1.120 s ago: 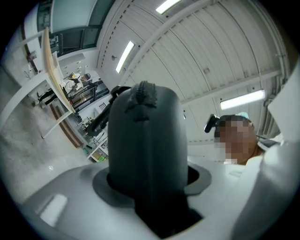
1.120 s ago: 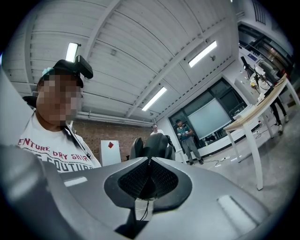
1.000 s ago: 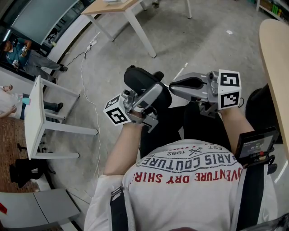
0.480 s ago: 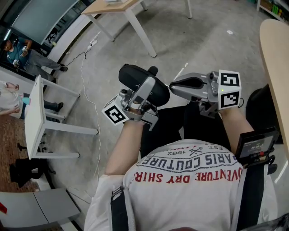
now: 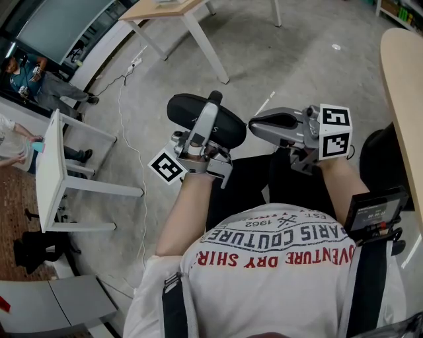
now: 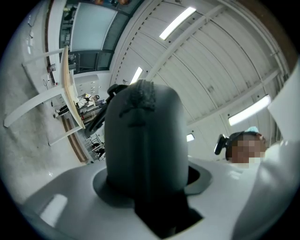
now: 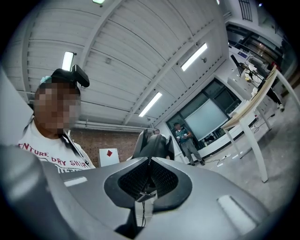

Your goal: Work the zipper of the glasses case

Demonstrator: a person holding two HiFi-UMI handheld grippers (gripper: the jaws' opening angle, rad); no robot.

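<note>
In the head view the black oval glasses case [image 5: 228, 125] is held in front of the person's lap, lying across my left gripper [image 5: 209, 109], which is shut on its middle. The left gripper view is filled by the case's dark rounded body [image 6: 140, 136] standing between the pale jaws. My right gripper [image 5: 255, 123] points left at the case's right end, and its jaws are shut on a small metal zipper pull [image 7: 143, 196]. A thin cord hangs below the pull. The case [image 7: 152, 145] shows just beyond the right jaws.
A pale wooden table edge [image 5: 404, 79] runs down the right side. A white table [image 5: 49, 168] stands at the left with people beyond it, and another desk [image 5: 165, 10] is at the top. A cable [image 5: 142, 191] lies on the concrete floor.
My left gripper has turned and carried the case leftward and a little up, so its left end now points further left. The right gripper has stayed in place.
</note>
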